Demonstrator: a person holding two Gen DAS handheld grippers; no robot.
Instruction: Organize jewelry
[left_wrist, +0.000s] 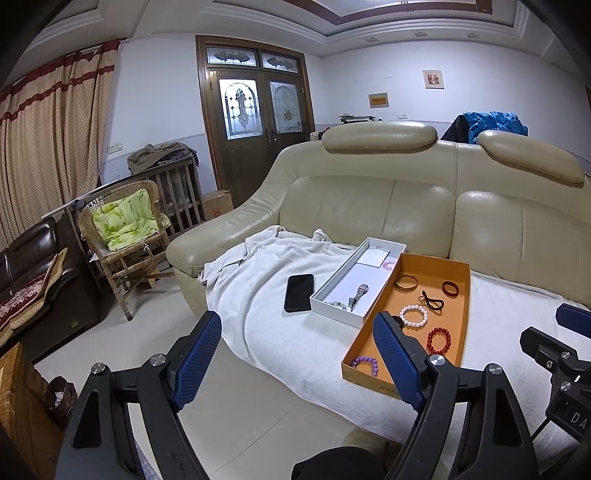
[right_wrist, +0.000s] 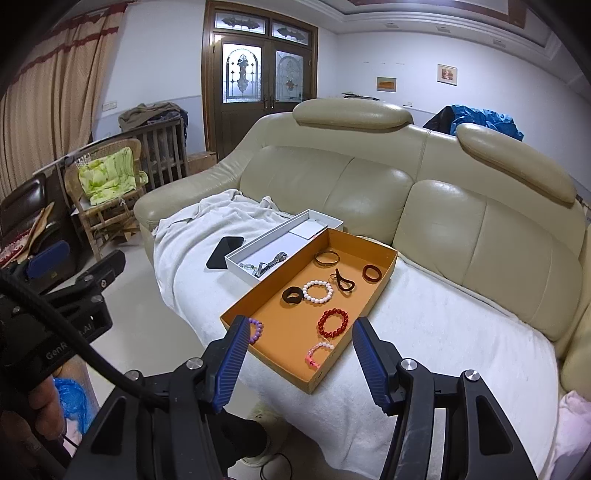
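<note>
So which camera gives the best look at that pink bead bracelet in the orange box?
The right wrist view: the pink bracelet lies in plain sight near the orange box's front corner. In the left wrist view, no pink bracelet shows in that box; the left gripper's finger covers part of it.

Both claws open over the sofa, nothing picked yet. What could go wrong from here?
1. The orange tray sits near the towel's front edge; a nudge could tip it off.
2. The pink bracelet lies close to the red bracelet; the right claw might snag both.
</note>
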